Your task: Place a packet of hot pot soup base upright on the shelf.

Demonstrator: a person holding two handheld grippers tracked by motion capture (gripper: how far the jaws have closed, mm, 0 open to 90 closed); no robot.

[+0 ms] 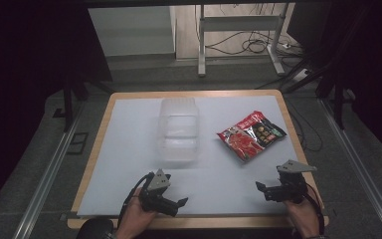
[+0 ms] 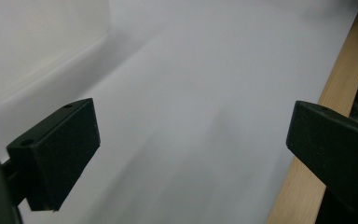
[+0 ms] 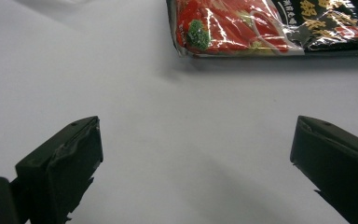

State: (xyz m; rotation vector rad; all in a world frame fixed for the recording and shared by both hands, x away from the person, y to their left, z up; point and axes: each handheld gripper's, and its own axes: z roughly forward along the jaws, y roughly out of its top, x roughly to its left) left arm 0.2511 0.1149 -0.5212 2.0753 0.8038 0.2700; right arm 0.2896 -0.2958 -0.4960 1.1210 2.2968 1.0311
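While both claws sit low over the near edge of the table (image 1: 129, 149), neither holds anything. The right claw (image 1: 264, 190) has its jaws spread wide apart, and in the right gripper view the white surface lies bare between them. The left claw (image 1: 179, 203) is likewise wide open, and the left gripper view looks along the white sheet with the wooden table edge running past its right jaw.

Ahead of the right claw, well apart from it, lies the snack packet (image 1: 250, 135), flat on the white surface toward the table's right side; its near end (image 3: 242, 28) shows glossy red and black printed film with creases and glare. It looks light, soft and crinkly, and the film is probably slippery, so a pinch on the flat middle may slide or crush what is inside. The sealed edge or a corner nearest the claw seems the better place to take hold, with the jaws closing across the seam.

To the left of the packet, near the table's middle, stands the clear plastic container (image 1: 179, 130), lidless as far as can be told, thin-walled and likely to skid if nudged.

Counted: one packet, one container, two claws.
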